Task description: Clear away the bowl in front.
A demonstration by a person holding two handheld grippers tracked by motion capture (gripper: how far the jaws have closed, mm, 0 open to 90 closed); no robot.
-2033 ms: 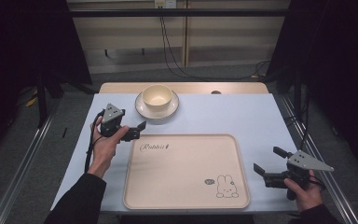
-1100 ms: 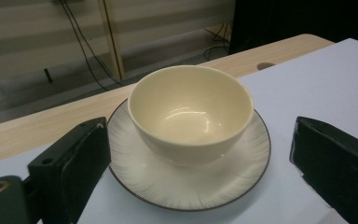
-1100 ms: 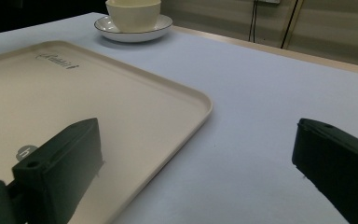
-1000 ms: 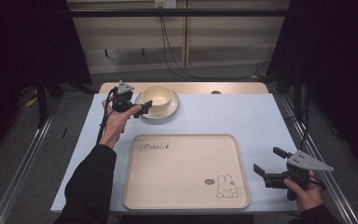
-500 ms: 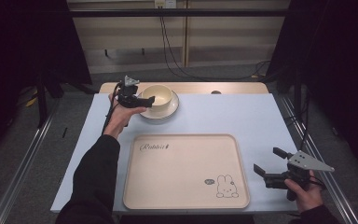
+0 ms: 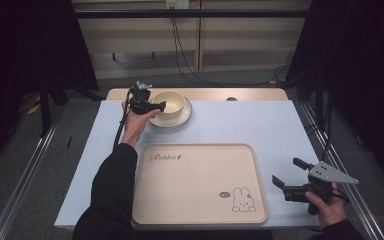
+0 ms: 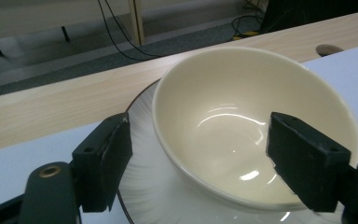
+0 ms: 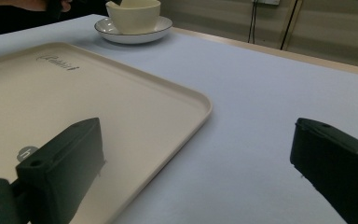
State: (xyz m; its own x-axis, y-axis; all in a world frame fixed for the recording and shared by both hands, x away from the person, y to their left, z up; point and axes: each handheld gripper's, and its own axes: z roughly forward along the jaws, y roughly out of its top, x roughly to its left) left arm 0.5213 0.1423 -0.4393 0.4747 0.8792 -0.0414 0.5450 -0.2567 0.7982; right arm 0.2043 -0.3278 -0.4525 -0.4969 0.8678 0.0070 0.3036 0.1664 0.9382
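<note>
- Now at far-left of table (image 6: pixel 260 125): left gripper (image 6: pixel 161 106) astride near rim of bowl (image 6: pixel 169 103), one jaw inside, one outside; jaws just closing, not yet pressing.
- Bowl sits on saucer (image 6: pixel 179 120), beyond tray (image 6: pixel 200 200).
- Best to seat rim deep between pads, squeeze evenly, lift straight so saucer stays put.
- Right gripper (image 6: pixel 290 179) wide apart, holding nothing, right of tray.
- Count: one bowl, one saucer, one tray, two grippers.
</note>
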